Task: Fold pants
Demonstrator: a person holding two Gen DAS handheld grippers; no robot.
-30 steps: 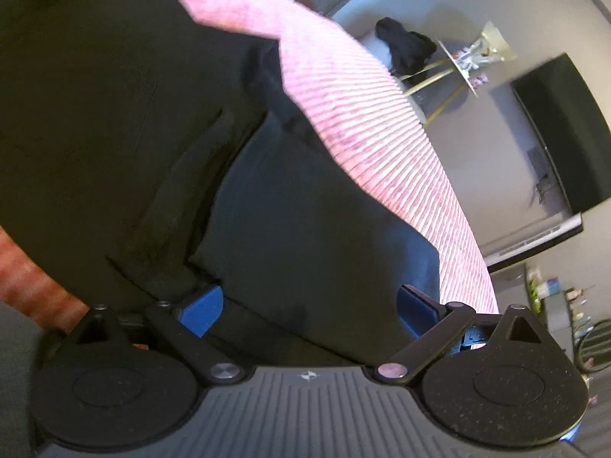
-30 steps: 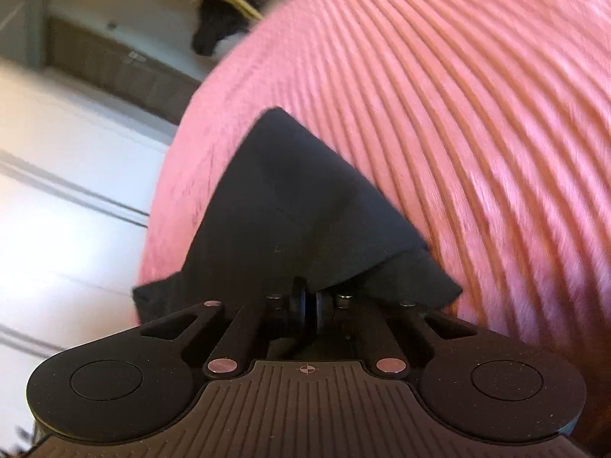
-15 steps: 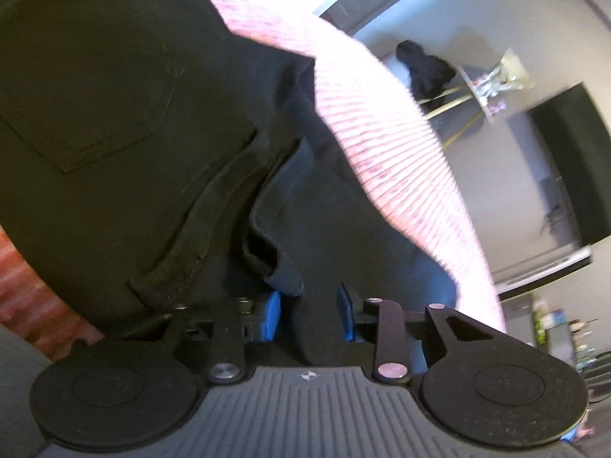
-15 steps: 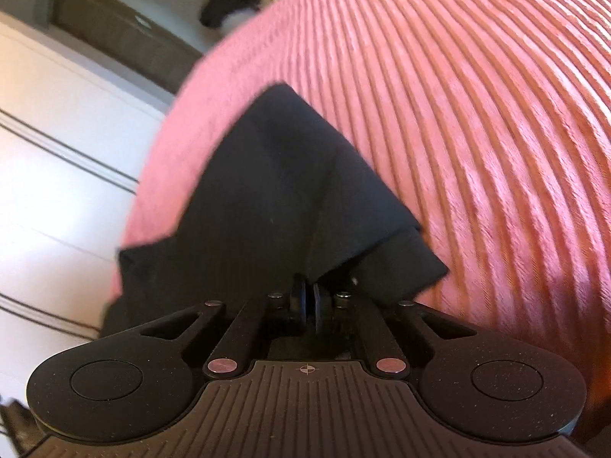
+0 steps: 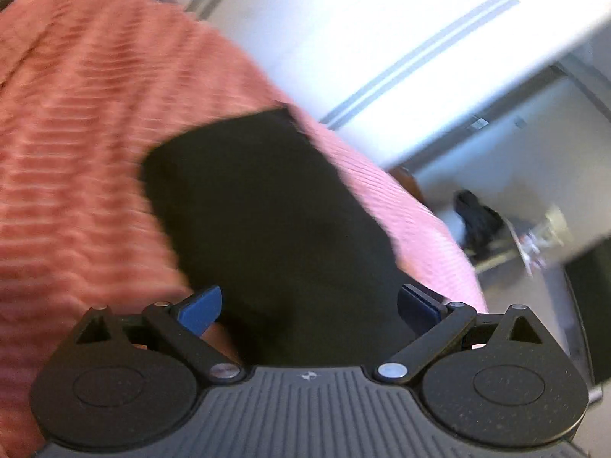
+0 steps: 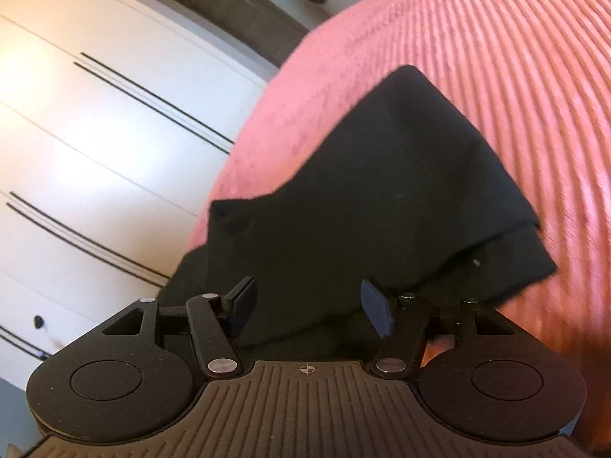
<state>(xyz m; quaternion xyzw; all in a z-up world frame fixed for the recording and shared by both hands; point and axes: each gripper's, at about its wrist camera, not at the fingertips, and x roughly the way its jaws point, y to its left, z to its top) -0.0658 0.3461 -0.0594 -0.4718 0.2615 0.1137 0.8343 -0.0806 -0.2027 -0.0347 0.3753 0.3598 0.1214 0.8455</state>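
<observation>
Left tongs (image 5: 309,305): spread wide, blue pads well apart, nothing between them in grip. The black pants (image 5: 267,206) lie ahead of and beneath the gap, as a compact dark block on the pink ribbed bedspread (image 5: 76,114). This view is blurred; seams and folds in the cloth cannot be made out here.

Right tongs (image 6: 309,305): also spread apart, though less widely, with the dark pads clear of each other and no cloth pinched. The pants (image 6: 382,198) sit directly in front of and under the pads. In this view the garment shows as layered: an upper layer lies over a lower one, whose edge sticks out on the right side near the tongs. One corner of the cloth points away from the camera onto the bedspread (image 6: 496,57); the near-left part reaches the edge of the bed.

Surroundings: a white wardrobe (image 6: 95,133) with dark paired lines stands beside the bed in the right wrist view; the same white fronts (image 5: 382,38) appear in the left wrist view. A dark garment (image 5: 477,225) hangs or lies on furniture in the background; detail too blurred to tell.
</observation>
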